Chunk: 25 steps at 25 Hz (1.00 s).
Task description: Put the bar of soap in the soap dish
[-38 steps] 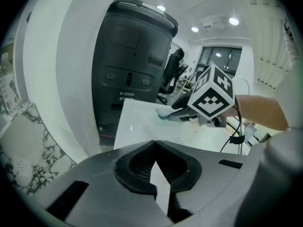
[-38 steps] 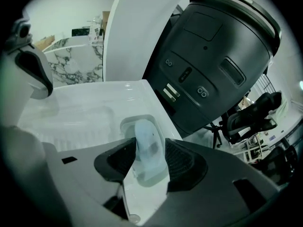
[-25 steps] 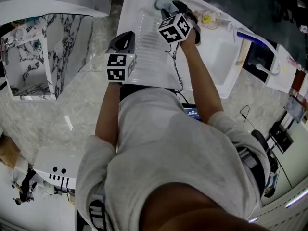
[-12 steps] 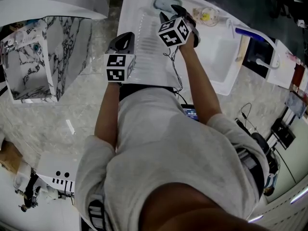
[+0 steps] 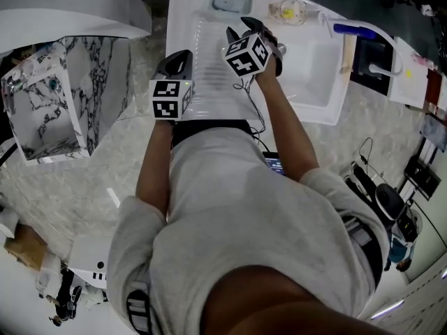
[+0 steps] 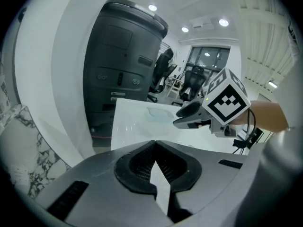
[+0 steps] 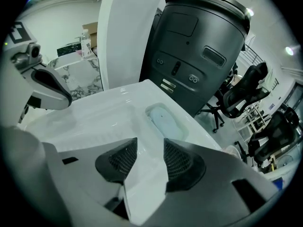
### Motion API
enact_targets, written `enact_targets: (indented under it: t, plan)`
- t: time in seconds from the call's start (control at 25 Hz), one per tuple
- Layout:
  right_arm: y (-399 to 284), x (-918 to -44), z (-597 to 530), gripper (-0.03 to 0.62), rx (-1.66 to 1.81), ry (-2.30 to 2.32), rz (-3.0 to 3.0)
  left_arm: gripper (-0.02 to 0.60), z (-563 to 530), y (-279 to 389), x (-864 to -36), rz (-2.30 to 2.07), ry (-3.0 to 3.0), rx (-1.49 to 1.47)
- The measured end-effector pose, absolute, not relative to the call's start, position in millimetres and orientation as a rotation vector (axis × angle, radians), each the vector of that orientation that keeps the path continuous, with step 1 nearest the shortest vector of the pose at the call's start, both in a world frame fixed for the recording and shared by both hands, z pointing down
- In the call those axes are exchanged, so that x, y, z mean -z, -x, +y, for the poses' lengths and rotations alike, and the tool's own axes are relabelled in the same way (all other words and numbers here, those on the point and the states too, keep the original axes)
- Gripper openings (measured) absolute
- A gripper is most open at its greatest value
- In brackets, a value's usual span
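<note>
Soap (image 7: 164, 121) looks seated in dish (image 7: 147, 112), far end. Likely hard, light, slick; pinch its long sides. Right gripper (image 7: 145, 155) jaws spread, empty; left gripper (image 6: 154, 148) jaws pressed together.

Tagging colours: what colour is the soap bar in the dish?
Pale blue; the soap bar shows best in right gripper view.

The person's torso (image 5: 244, 222) covers the near edge of the white tabletop (image 5: 192, 26) in the head view. Beyond the basin, a small clear bowl (image 5: 288, 9) holds something yellow, too small to name. In the left gripper view the soap dish (image 6: 158, 111) is only a faint pale patch and its contents cannot be told. The left gripper (image 6: 154, 145) fills the lower picture with its own body, hiding the tabletop beneath. In the right gripper view, the dark rim at the left cuts off its marker cube.
</note>
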State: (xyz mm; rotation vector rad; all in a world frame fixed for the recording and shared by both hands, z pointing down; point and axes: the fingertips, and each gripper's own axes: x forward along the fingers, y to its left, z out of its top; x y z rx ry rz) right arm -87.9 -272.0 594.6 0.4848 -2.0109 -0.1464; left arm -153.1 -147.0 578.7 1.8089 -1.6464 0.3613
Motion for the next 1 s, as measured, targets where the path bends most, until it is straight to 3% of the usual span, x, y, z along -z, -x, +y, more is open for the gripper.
enact_targets:
  t: [0.4,0.56,1.0]
  plan:
    - [56.7,-590.6,-225.9,0.143,0.084,-0.568,-2.004,0.018,-127.2,135.4,-574.3,-1.584,-1.901,-0.389]
    - [45.5,-572.9,-209.4,0.0,0.036,-0.669,-2.061,0.018,-117.5,137.9,-567.7,-1.585,-1.919,-0.38]
    - [-6.6,-542.5,-161.7,0.0,-0.231,-0.925,-2.222,0.018,-112.7,92.7,-550.3,-1.495,-2.041,-0.334]
